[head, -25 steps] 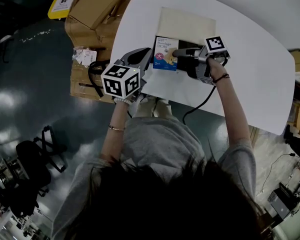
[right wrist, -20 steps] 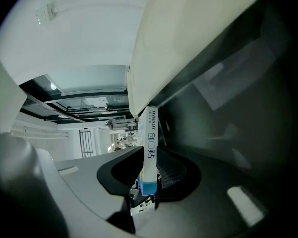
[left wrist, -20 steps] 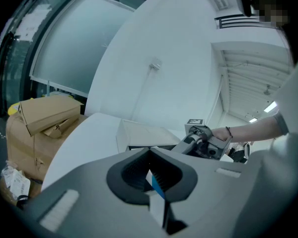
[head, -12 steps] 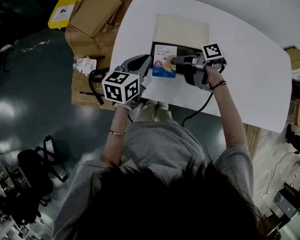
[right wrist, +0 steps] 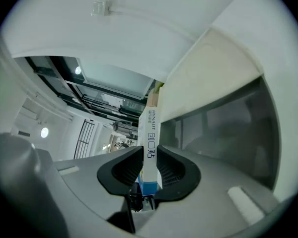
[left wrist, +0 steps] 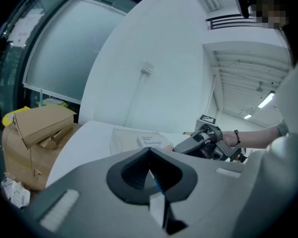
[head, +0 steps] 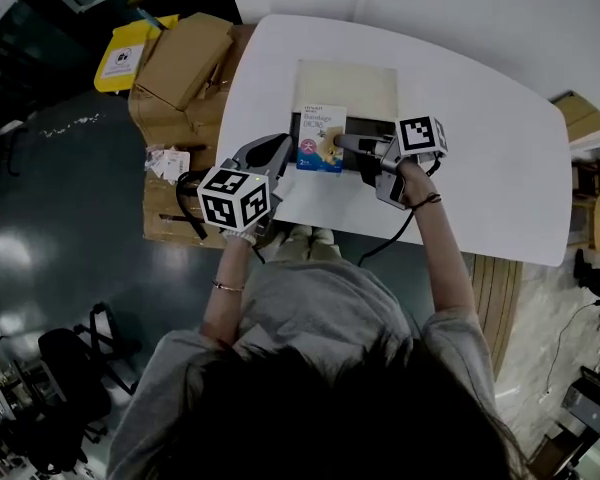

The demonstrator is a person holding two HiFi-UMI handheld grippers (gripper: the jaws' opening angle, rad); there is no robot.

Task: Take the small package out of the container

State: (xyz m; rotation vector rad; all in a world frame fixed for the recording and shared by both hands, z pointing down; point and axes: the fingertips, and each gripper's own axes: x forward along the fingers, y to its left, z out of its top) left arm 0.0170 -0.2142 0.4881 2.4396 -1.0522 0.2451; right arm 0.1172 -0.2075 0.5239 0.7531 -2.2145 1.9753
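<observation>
My right gripper (head: 342,143) is clamped on the small package (head: 320,140). In the right gripper view both pads (right wrist: 133,165) press flat on the sides of the box (right wrist: 150,133), which stands edge-on between them and reaches past the tips toward 12 o'clock. The jaws are only as far apart as that thin box.

From the head view the package shows its blue and white face, and hangs over the 9 o'clock end of the dark container (head: 372,126). I cannot tell whether its lower edge is fully out of the tray. The container's pale lid (head: 345,83) lies open at its 12 o'clock side. In the right gripper view a grey container wall (right wrist: 228,123) sits at 3 o'clock of the package.

My left gripper (head: 278,146) has its jaws together with nothing between them; in the left gripper view the pads (left wrist: 139,167) meet at the tip. It sits at about 8 o'clock from the package, near it but not touching.

Everything rests on the white table (head: 480,168), with cardboard boxes (head: 185,58) off its 10 o'clock edge.
</observation>
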